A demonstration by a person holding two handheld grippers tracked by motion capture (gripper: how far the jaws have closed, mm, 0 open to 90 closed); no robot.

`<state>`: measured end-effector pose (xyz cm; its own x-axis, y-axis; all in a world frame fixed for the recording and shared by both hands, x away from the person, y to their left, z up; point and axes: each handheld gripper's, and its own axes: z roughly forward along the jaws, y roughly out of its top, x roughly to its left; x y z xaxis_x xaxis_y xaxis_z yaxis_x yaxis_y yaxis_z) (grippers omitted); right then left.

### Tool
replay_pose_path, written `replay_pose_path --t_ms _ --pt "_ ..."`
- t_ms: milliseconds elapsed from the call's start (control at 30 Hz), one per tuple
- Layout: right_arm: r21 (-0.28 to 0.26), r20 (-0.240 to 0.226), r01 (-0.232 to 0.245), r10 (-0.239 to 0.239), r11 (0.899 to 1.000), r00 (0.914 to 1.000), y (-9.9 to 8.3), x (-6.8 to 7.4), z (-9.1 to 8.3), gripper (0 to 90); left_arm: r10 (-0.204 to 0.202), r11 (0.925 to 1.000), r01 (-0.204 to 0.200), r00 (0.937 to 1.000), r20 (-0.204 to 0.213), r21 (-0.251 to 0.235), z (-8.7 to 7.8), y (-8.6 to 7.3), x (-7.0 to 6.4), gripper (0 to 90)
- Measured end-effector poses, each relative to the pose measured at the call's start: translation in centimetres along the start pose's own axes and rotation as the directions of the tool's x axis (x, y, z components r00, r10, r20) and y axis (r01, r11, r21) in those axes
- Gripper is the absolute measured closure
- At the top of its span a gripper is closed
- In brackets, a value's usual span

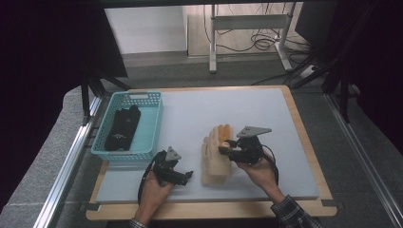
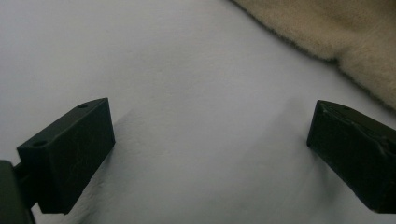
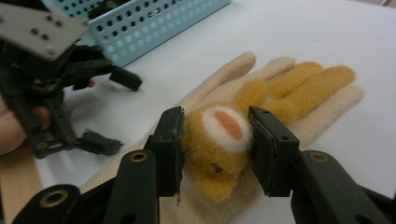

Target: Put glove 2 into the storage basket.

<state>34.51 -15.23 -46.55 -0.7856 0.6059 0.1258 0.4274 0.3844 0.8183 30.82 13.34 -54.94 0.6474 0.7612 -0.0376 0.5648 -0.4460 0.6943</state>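
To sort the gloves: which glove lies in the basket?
The black glove lies in the blue basket; the beige glove lies on the table.

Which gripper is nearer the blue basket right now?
Left. The left gripper sits open on the mat just below the blue basket. The right gripper is farther right, shut on the orange glove.

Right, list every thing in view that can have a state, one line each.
left gripper: open, jaws wide apart just above the mat, holding nothing.
right gripper: shut on the orange glove.
orange glove: pinched at its bear-face patch, lying on the cream glove.
cream glove: flat on the mat, fingers spread.
basket: upright, holding the black gloves.
black gloves: lying inside the basket.
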Motion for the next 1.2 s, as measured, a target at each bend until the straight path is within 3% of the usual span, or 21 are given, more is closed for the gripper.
replay_pose_path --t_ms 200,533,767,900,1000,1200 --pt "0.019 -0.012 0.02 -0.02 1.0 0.9997 -0.6 1.9 1.5 56.2 0.003 1.0 -0.003 1.0 0.0 -0.001 0.0 0.0 0.0 1.1" --pt "0.071 0.021 0.041 -0.042 0.997 0.9989 -2.3 1.4 3.7 53.2 0.001 1.0 -0.001 1.0 0.0 0.0 0.0 0.0 0.0 1.1" --pt "0.044 0.001 0.036 -0.036 0.998 0.9993 -2.2 1.1 2.7 41.2 0.002 1.0 -0.002 1.0 0.0 0.0 0.0 0.0 0.0 1.1" --pt "0.039 0.017 0.04 -0.04 0.998 0.999 -2.1 0.4 1.5 40.6 0.003 1.0 -0.003 1.0 0.0 0.002 0.0 0.0 0.0 1.1" --pt "0.037 0.024 0.024 -0.025 0.999 0.9994 -2.7 -0.4 0.7 45.2 0.002 1.0 -0.002 1.0 0.0 0.0 0.0 0.0 0.0 1.1" --pt "0.081 0.025 0.011 -0.013 0.997 0.9996 -4.4 -1.3 -0.1 68.6 0.003 1.0 -0.003 1.0 0.001 0.003 0.0 0.0 0.0 1.1"
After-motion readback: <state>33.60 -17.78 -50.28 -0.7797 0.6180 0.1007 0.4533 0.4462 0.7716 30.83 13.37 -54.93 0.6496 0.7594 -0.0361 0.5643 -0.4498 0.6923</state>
